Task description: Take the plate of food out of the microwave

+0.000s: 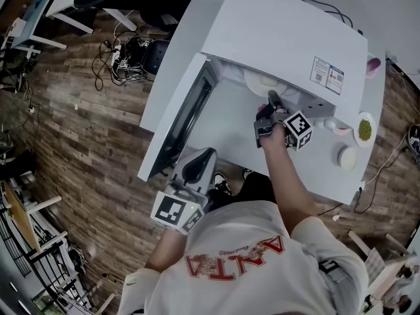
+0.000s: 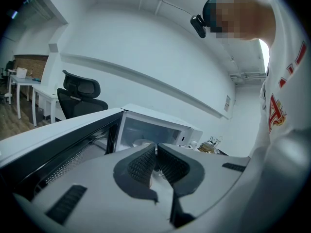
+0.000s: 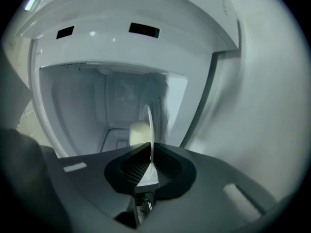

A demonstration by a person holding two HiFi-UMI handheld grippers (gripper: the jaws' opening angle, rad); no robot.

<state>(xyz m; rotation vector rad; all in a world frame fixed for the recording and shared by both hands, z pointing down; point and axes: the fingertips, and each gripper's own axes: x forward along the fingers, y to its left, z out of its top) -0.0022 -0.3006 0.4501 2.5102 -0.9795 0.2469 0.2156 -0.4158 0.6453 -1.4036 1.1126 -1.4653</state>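
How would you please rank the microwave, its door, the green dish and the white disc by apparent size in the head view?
1. microwave
2. door
3. green dish and white disc: too alike to rank.

Office chair [image 2: 80, 95], floor cables [image 1: 121, 50], possibly peas dish [image 1: 365, 130]

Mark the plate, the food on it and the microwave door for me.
plate [image 3: 149, 123], right gripper view, on its thin edge-on rim.
food [image 3: 138, 131], right gripper view, middle of the pale lump.
microwave door [image 1: 187, 113], head view, on its dark window.
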